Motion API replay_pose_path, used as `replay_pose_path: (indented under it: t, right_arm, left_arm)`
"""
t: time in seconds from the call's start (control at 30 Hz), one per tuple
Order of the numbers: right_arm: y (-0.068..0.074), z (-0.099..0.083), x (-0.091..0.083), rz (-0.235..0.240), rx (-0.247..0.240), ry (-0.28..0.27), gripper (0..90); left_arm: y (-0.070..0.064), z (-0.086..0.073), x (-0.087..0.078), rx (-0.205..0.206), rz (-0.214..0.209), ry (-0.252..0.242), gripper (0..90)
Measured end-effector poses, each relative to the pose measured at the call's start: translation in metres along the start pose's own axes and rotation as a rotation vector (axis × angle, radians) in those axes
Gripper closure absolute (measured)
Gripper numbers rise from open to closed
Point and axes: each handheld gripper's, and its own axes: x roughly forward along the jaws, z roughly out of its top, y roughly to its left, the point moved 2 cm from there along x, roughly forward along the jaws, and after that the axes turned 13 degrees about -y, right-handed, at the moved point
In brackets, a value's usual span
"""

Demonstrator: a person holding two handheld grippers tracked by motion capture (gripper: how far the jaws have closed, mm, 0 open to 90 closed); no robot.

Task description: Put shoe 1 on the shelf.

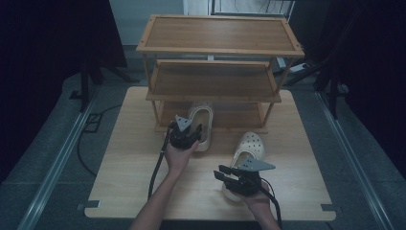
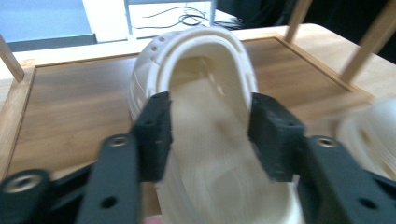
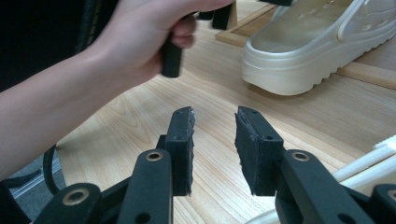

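Note:
A cream clog (image 1: 205, 120) lies toe-in on the bottom shelf of a wooden shoe rack (image 1: 220, 33), its heel sticking out over the front rail. My left gripper (image 1: 196, 132) hovers at that heel. In the left gripper view it (image 2: 210, 135) is open, jaws over the two side walls of the clog (image 2: 205, 93), insole showing between them. A second cream clog (image 1: 249, 146) lies on the table (image 1: 143, 163). My right gripper (image 1: 220, 173) is beside its heel, pointing left. It (image 3: 215, 135) is open over bare wood, facing the shelf clog (image 3: 303, 51).
The rack has three shelves; the top and middle ones (image 1: 213, 81) are bare. The hand (image 3: 140, 42) holding the left gripper is close in front of the right gripper. A white strap (image 3: 373, 156) of the second clog is at its right. Dark stands flank the table.

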Motion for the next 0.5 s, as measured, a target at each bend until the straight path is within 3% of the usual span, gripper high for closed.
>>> replay_pose_path:
  t: [0.07,0.17,0.37,0.5]
  right_arm:
    - [0.000,0.000,0.000,-0.002,-0.001,0.000,67.2]
    - [0.000,0.000,-0.001,-0.001,-0.001,0.002,67.2]
    - [0.003,-0.001,0.000,-0.002,-0.006,0.001,67.2]
    - [0.004,-0.002,0.001,0.001,-0.008,0.007,67.1]
  left_arm:
    - [-0.001,-0.002,-0.011,0.016,-0.009,0.008,65.9]
    - [0.000,-0.007,-0.028,0.003,-0.019,0.009,76.1]
    - [0.001,-0.028,-0.062,-0.106,-0.064,-0.008,85.2]
    - [-0.001,-0.041,-0.065,-0.105,-0.085,0.044,88.1]
